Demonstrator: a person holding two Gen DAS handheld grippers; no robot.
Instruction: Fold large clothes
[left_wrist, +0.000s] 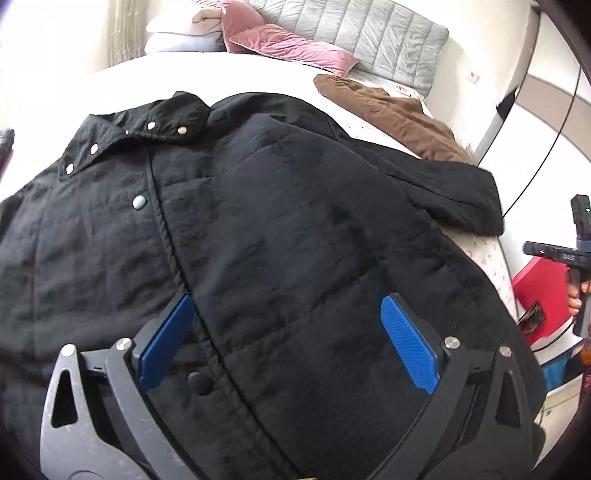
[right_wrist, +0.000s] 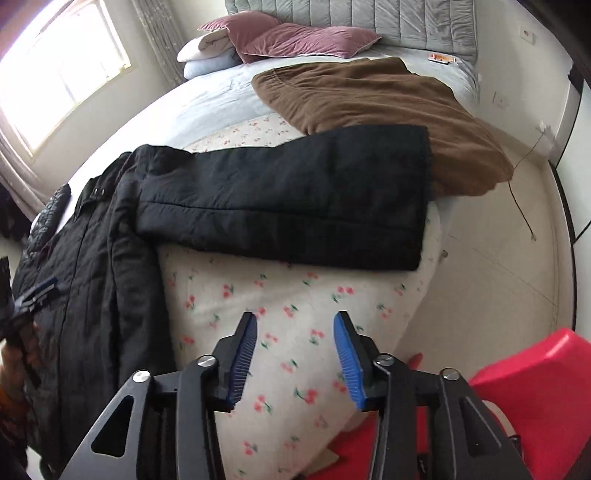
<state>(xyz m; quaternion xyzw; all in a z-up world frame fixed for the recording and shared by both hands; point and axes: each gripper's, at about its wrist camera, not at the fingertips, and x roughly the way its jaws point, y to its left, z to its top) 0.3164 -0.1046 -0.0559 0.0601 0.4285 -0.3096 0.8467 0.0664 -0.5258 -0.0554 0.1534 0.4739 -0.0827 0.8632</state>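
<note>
A large black padded jacket (left_wrist: 258, 229) lies front up on the bed, snap collar at the far left. My left gripper (left_wrist: 286, 343) is open just above its lower front, blue pads either side of the placket. In the right wrist view the jacket body (right_wrist: 85, 266) lies at the left and its sleeve (right_wrist: 288, 199) stretches out to the right across the bed. My right gripper (right_wrist: 295, 354) is open and empty over the cherry-print sheet (right_wrist: 295, 295), short of the sleeve. The left gripper also shows in the right wrist view (right_wrist: 37, 291) at the left edge.
A brown garment (right_wrist: 369, 107) lies beyond the sleeve. Pink pillows (right_wrist: 295, 40) and a grey headboard (right_wrist: 369, 18) are at the far end. A red stool (right_wrist: 535, 387) stands at the bed's near right corner. A cable (right_wrist: 521, 206) lies on the floor. A window (right_wrist: 62, 74) is at the left.
</note>
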